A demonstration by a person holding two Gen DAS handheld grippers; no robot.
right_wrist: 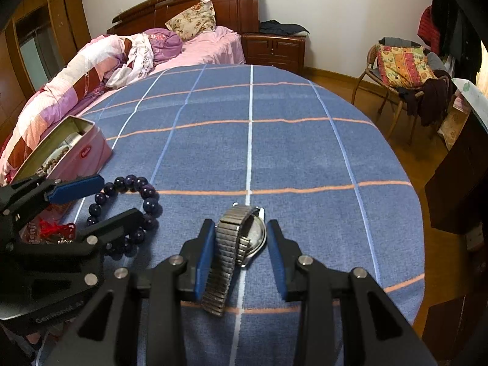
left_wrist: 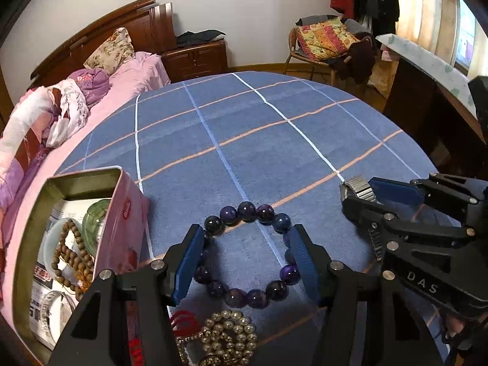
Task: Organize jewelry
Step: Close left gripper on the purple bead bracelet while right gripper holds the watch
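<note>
From my left wrist camera the lower edge cuts off the pale metal bead strand and a red knotted cord at six o'clock, and my own gripper frame hides whatever lies under them. The pink tin at eight o'clock is only partly in view; inside it I make out a wooden bead strand, a green bangle and a white bangle, while the printed paper beneath is too blurred to read. My left gripper stands wide open over the blue checked cloth, its blue pads straddling the purple bead bracelet; the pads sit just beside or against the beads on each side, and I cannot tell which. From the right wrist view, my right gripper is also parted, less widely, around the metal-band watch, which lies on the cloth at the frame's centre. The left pad looks to be touching the band, the right pad stands just off the watch case. Nothing is lifted.
</note>
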